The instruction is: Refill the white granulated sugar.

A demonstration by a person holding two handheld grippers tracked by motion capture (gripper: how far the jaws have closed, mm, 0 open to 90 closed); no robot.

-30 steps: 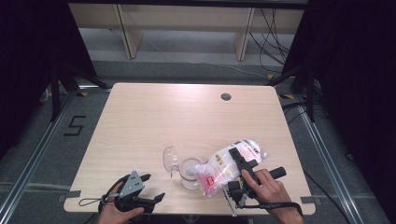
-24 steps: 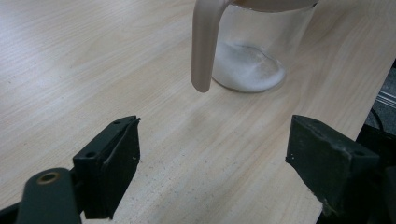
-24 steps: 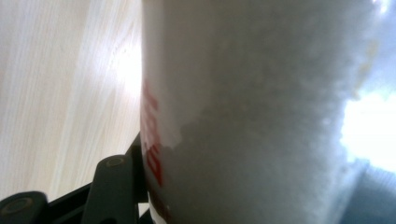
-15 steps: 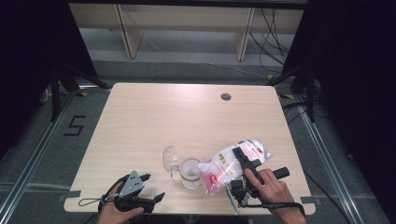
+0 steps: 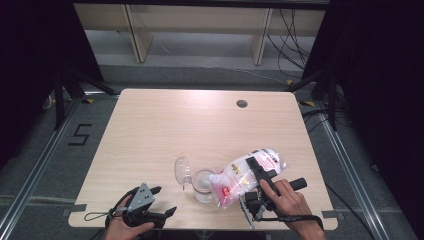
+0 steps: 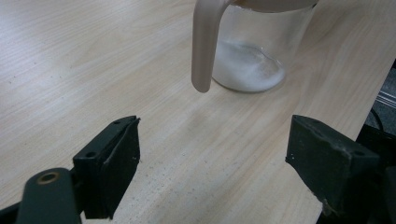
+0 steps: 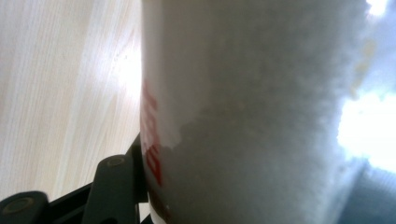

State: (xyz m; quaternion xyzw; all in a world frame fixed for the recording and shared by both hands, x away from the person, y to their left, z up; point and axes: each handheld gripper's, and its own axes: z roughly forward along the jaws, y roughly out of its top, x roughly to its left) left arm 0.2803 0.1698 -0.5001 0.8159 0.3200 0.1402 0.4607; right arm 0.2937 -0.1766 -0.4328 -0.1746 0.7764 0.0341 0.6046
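**White powder going from bag to jar**

Plastic bag (image 5: 247, 176) of white powder sat tilted in the right gripper (image 5: 260, 170), its jaws clamped on the bag's sides and its lower end at the rim of the glass jar (image 5: 202, 186). Against the frames from a second before, the bag had slid slightly toward the jar while both hands kept their places. That small shift suggested the pour was under way, not finished.

The left gripper (image 5: 162, 202) rested at the near table (image 5: 165, 125) edge with its jaws spread wide and nothing between them, well short of the jar.

From above, the jar's contents were hard to read. The left gripper view settled it: a shallow layer of powder (image 6: 247, 67) covered the jar bottom, beside a pale handle (image 6: 205, 44). The right gripper view showed the bag (image 7: 261, 116) pressed close, red print at its edge, powder packed against the film.
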